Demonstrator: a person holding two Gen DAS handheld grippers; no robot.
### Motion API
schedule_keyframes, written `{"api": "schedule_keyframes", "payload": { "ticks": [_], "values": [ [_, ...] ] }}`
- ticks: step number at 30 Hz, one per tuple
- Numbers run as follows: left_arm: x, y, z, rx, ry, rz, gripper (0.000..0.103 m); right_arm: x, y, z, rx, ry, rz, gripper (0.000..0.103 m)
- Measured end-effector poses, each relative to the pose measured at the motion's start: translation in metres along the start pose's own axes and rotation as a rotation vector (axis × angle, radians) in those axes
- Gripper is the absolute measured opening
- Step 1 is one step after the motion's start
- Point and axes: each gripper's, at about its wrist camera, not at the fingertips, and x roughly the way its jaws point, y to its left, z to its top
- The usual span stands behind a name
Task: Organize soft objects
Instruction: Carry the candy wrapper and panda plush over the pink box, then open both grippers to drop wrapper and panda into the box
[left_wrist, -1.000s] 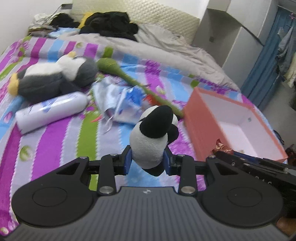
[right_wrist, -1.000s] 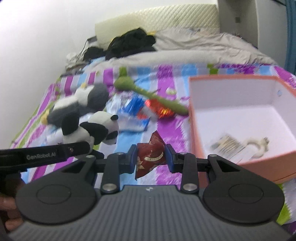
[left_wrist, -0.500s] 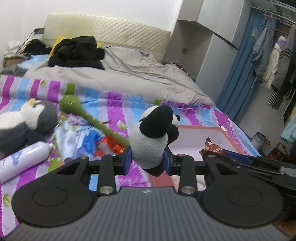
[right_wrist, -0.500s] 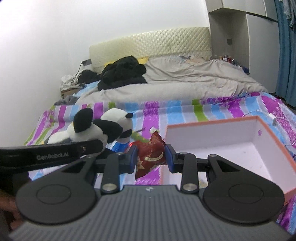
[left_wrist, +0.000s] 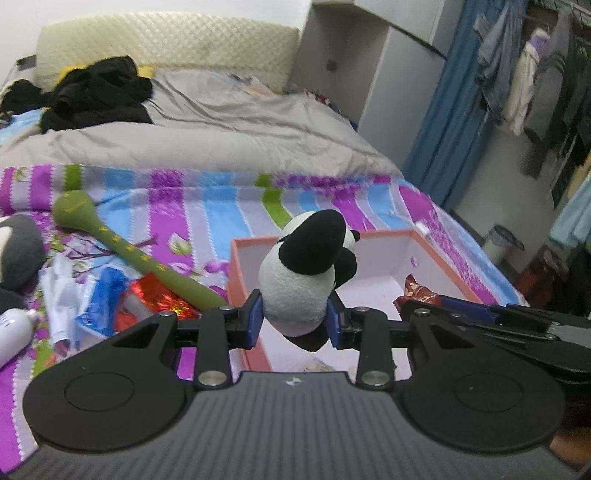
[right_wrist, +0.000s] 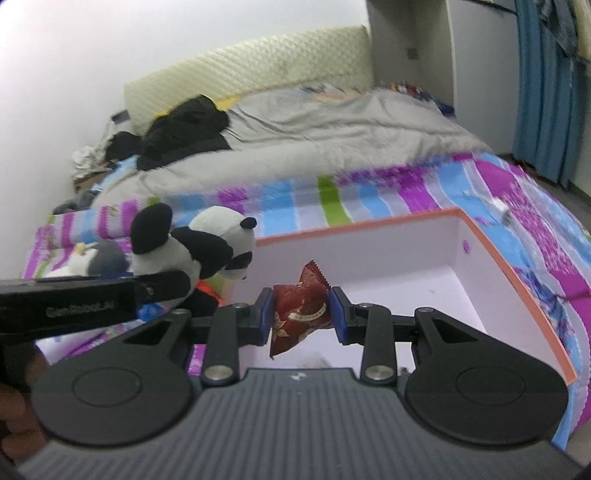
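Observation:
My left gripper (left_wrist: 294, 319) is shut on a small panda plush (left_wrist: 303, 273) and holds it above the near left part of the orange box (left_wrist: 236, 280). The panda also shows in the right wrist view (right_wrist: 192, 254). My right gripper (right_wrist: 302, 316) is shut on a dark red snack packet (right_wrist: 301, 308) and holds it over the white inside of the box (right_wrist: 491, 254). The packet shows at the right in the left wrist view (left_wrist: 415, 293).
On the striped bed cover left of the box lie a green long-handled plush (left_wrist: 122, 251), blue and red wrappers (left_wrist: 110, 295), a white bottle (left_wrist: 11, 332) and a grey penguin plush (left_wrist: 18, 251). A grey duvet (left_wrist: 221, 140) and black clothes (left_wrist: 96, 96) lie farther back.
Both grippers have moved right and forward with their loads. The panda and the snack packet now hang over the orange box, which fills more of both views.

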Motion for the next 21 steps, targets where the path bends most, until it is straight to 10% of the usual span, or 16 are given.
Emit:
{"api": "schedule_keyframes", "payload": {
  "ticks": [21],
  "values": [
    [0.088, -0.026, -0.008, 0.107, 0.198, -0.054, 0.047, 0.050, -0.055, -0.034, 0.139, 0.196, -0.089, 0.053]
  ]
}}
